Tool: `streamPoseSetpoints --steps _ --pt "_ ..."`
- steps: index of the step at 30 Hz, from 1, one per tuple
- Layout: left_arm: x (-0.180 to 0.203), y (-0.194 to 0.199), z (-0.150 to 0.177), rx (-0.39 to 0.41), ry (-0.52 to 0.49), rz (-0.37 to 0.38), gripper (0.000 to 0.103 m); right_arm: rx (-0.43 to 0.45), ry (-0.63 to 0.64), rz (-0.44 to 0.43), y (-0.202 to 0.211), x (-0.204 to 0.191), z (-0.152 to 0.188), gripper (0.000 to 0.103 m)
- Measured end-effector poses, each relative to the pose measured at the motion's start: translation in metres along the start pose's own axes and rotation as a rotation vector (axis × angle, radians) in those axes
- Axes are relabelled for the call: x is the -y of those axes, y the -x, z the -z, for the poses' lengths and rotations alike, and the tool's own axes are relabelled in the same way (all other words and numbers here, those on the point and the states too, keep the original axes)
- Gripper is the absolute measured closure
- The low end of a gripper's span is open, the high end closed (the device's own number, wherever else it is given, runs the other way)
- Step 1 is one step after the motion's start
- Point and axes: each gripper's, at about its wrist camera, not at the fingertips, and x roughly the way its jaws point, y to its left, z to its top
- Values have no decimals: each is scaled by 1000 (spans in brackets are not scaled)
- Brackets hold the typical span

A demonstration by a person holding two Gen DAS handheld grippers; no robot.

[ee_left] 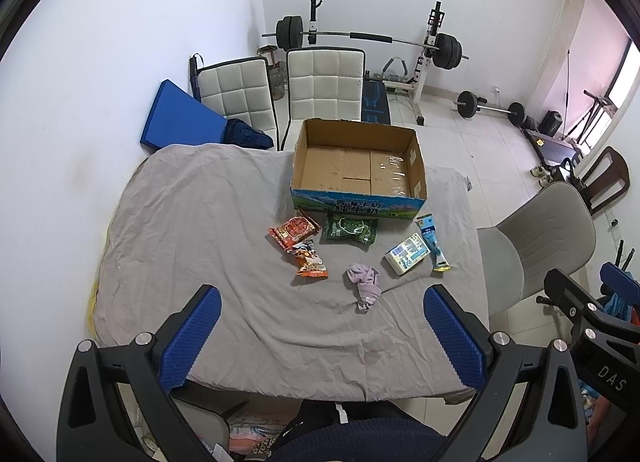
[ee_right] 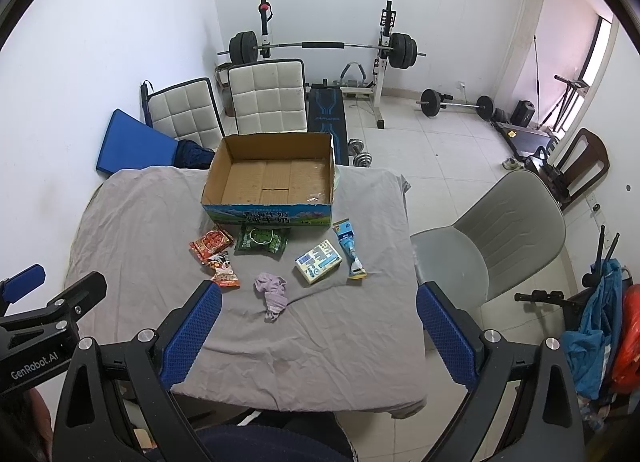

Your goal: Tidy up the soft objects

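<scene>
Nearby, crumpled lilac cloth (ee_left: 365,285) on grey sheet (ee_left: 192,246).

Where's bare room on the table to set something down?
The cloth left of the box and snack packs is free, as is the near strip below the sock. It is crowded just before the box.

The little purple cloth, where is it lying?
The purple cloth lies crumpled on the grey sheet, nearest the person, between the orange snack bag and the white packet.
</scene>
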Motion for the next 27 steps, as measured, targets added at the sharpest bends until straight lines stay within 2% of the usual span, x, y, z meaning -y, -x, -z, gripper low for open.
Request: streamPoseSetpoints --steps 27 --pt "-2 2 4 33 6 3 0 11 -8 7 6 3 -6 3"
